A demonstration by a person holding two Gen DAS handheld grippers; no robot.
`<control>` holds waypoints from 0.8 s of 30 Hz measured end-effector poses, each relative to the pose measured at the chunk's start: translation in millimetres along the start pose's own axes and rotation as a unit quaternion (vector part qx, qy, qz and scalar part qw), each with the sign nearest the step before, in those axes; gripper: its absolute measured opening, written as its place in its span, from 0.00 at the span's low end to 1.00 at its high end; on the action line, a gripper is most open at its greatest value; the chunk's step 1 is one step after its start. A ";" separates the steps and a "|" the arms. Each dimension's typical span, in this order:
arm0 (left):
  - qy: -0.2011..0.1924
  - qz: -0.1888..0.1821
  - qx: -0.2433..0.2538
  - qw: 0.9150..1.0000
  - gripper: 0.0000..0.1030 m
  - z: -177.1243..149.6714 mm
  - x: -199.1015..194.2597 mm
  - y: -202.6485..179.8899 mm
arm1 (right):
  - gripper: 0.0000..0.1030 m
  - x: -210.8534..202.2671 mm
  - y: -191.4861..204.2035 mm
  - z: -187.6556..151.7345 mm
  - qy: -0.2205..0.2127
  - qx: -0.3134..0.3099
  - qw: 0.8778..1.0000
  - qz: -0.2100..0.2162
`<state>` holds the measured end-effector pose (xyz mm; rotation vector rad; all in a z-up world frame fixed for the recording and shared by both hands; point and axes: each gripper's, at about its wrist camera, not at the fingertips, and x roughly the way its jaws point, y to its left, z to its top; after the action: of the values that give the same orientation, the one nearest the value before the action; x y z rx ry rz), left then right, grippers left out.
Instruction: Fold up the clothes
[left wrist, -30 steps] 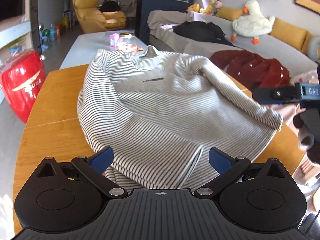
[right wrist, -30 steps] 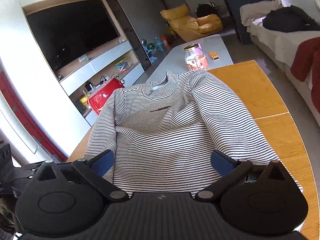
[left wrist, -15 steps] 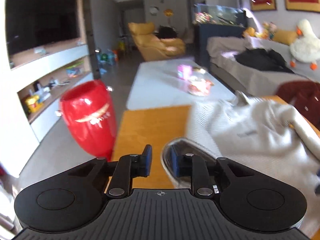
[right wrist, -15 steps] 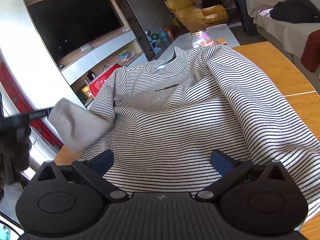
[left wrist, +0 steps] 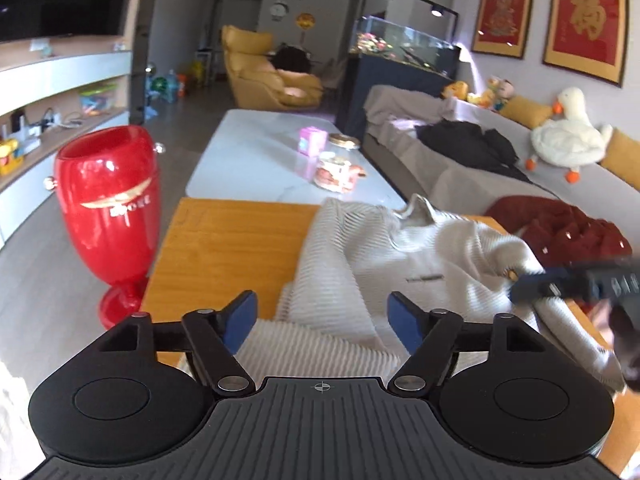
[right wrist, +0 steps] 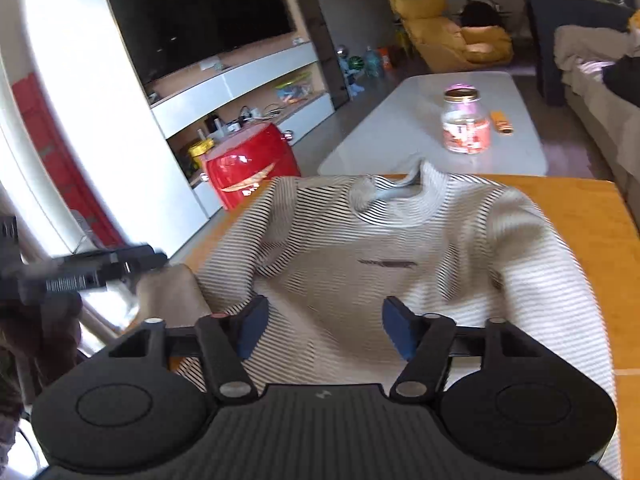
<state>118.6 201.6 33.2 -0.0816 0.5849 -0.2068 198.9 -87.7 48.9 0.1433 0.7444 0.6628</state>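
Left wrist view: striped sweater (left wrist: 400,264) on orange table (left wrist: 224,240), red stool (left wrist: 108,216) beside; both claws wide apart.

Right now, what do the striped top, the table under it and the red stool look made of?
Striped top: soft knit fabric, matte; ribbed stripes, drapes in folds. Table: wood or wood veneer, smooth orange-brown, faint grain. Red stool: probably glossy plastic or lacquered metal; bright reflections.
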 end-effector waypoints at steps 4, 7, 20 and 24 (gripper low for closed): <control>0.030 0.008 0.066 0.997 0.82 -26.8 6.7 -18.6 | 0.54 63.7 24.8 41.4 0.031 -0.015 0.998 0.044; 0.029 0.022 0.068 0.997 0.83 -33.1 5.6 -13.7 | 0.53 125.3 35.2 55.0 0.103 0.003 0.993 0.064; -0.008 -0.056 -0.009 0.998 0.95 -15.6 4.5 -0.2 | 0.49 148.8 29.5 111.8 0.015 0.001 0.998 0.059; -0.002 -0.105 -0.009 0.994 0.99 -15.1 16.9 -14.6 | 0.49 92.2 -1.6 90.3 -0.026 -0.102 0.991 -0.084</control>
<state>121.5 183.4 13.5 -0.1614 0.5751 -0.4054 310.3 -23.5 61.3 -0.0884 0.6270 0.5689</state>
